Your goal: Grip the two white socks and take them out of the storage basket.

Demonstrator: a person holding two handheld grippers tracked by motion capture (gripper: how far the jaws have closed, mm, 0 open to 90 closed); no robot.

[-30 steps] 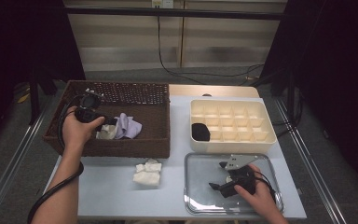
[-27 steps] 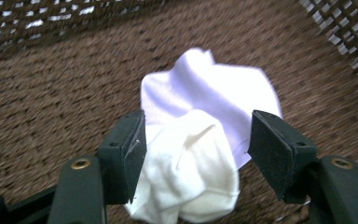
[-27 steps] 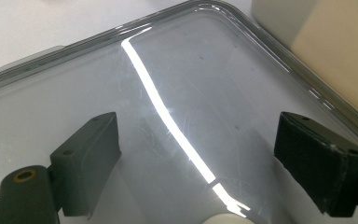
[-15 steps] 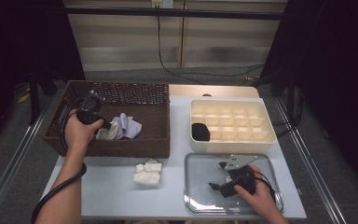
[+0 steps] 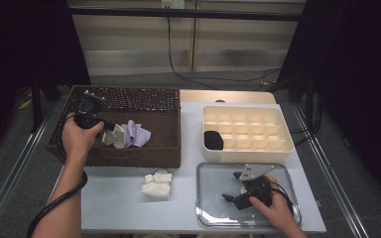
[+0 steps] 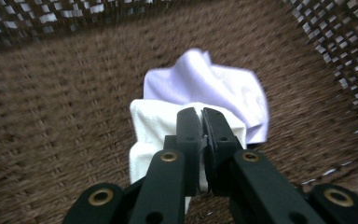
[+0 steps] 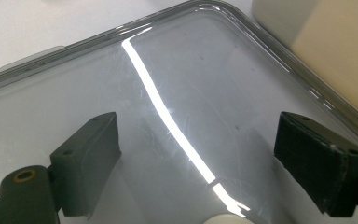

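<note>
A brown wicker basket (image 5: 166,124) at the table's left holds a white cloth (image 5: 114,138) and a lilac cloth (image 5: 138,134) lying against it. My left gripper (image 5: 108,129) reaches into the basket from the left. Its jaws have just been closing and now pinch a fold of the white cloth (image 6: 151,135), with the lilac cloth (image 6: 214,84) just behind. In the left gripper view the left gripper (image 6: 201,116) has its tips pressed together on the fabric. My right gripper (image 5: 230,186) rests open on a clear tray (image 5: 211,173) at the front right; nothing lies between the right gripper (image 7: 196,140) jaws.
A cream compartment box (image 5: 248,130) stands behind the tray, with a black item (image 5: 212,140) in its front left cell. A folded white cloth (image 5: 157,184) lies on the table in front of the basket. The tray's rim (image 7: 279,51) runs close to the box.
The left gripper's jaws have closed on the white cloth and the hand has risen a little, drawing the cloth up. The right hand has not moved.
</note>
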